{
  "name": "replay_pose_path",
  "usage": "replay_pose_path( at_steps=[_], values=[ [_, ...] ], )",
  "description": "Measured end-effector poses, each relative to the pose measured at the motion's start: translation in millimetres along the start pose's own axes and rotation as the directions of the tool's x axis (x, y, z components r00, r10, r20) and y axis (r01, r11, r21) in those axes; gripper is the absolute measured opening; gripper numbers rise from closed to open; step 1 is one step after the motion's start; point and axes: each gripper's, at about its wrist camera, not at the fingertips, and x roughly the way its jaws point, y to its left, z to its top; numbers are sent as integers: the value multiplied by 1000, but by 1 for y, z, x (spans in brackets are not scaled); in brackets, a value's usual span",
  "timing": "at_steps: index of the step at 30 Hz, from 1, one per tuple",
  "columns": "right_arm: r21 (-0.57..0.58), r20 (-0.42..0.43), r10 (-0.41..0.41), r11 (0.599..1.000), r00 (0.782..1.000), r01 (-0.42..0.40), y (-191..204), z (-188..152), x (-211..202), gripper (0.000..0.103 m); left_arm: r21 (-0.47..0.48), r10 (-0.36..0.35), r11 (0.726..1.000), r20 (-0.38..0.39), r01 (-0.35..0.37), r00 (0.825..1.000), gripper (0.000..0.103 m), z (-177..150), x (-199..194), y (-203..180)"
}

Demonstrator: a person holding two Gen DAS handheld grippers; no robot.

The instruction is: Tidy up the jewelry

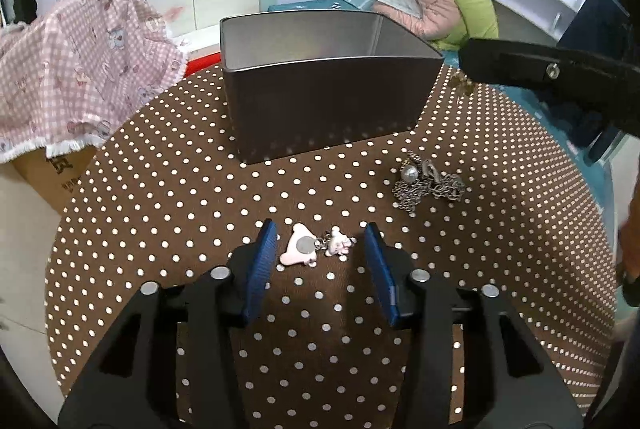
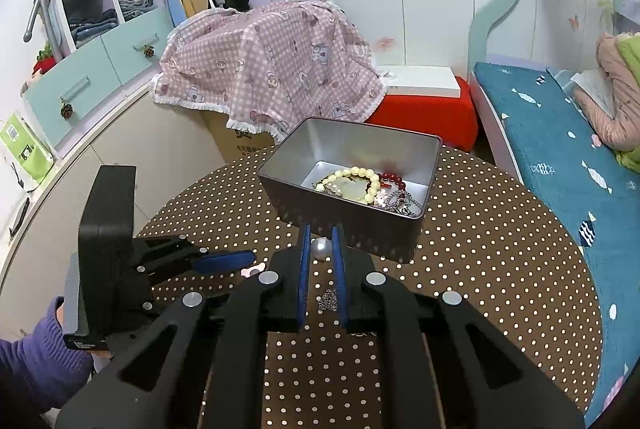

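Note:
A grey metal tin (image 1: 320,97) stands on the round brown polka-dot table (image 1: 160,189). In the right wrist view the tin (image 2: 340,217) holds a cream bead bracelet (image 2: 352,177), a red bead bracelet (image 2: 394,179) and silver pieces (image 2: 402,203). A pink bear charm (image 1: 316,245) lies on the cloth between the fingers of my open left gripper (image 1: 320,233). A silver chain with a pearl (image 1: 428,181) lies to its right. My right gripper (image 2: 320,237) has its narrow jaws around the pearl (image 2: 321,249), the chain (image 2: 329,299) lying below; whether it grips is unclear. It hangs above the chain in the left wrist view (image 1: 472,65).
A pink checked cloth (image 2: 272,69) covers a cardboard box behind the table. A red stool (image 2: 432,117) with a white box stands behind the tin. A bed with a blue cover (image 2: 552,149) lies to the right. My left gripper (image 2: 224,261) shows at the left.

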Motion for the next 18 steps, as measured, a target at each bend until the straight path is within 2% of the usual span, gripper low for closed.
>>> replay_pose_path(
  at_steps=[2, 8, 14, 18],
  values=[
    [2, -2, 1, 1000, 1000, -1, -1, 0, -1, 10, 15, 23, 1000, 0, -23, 1000, 29, 1, 1, -2],
    [8, -3, 3, 1000, 1000, -3, -4, -3, -2, 10, 14, 3, 1000, 3, -3, 1000, 28, 1, 1, 5],
    [9, 1, 3, 1000, 1000, -3, -5, -3, -2, 10, -43, -49, 998, 5, 49, 999, 28, 0, -1, 12],
    [9, 8, 1, 1000, 1000, -1, -5, -2, -4, 10, -51, -55, 997, 22, 56, 998, 27, 1, -9, 14]
  ],
)
